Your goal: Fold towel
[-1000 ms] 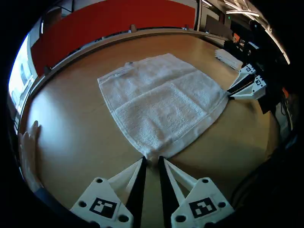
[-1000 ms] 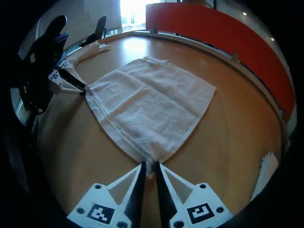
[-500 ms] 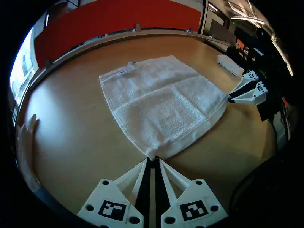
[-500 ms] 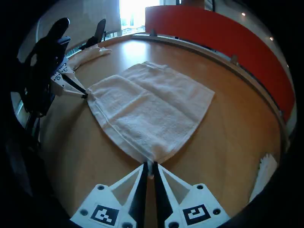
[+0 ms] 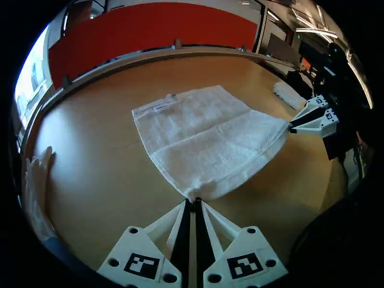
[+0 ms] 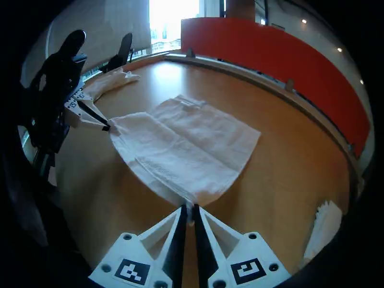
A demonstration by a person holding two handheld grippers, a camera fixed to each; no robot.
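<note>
Table (image 5: 96, 144): broad, wooden, with a curved far edge.
Red panel (image 5: 144, 29): stands upright behind that edge.
Towel (image 5: 206, 134): white, at the table's middle. Its far half lies flat and its near edge is raised, stretched between my left gripper (image 5: 193, 200) and my right gripper (image 5: 290, 128).
Cloth pile (image 5: 288, 93): white, on the table just beyond my right gripper.
Left gripper: jaws clenched on one near corner of the towel.
Right gripper: jaws clenched on the neighbouring corner, seen close up in the right gripper view.

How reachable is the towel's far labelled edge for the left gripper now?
Likely yes: nothing lies on the white towel between, though the left gripper is shut on its near corner and would carry that along.
</note>
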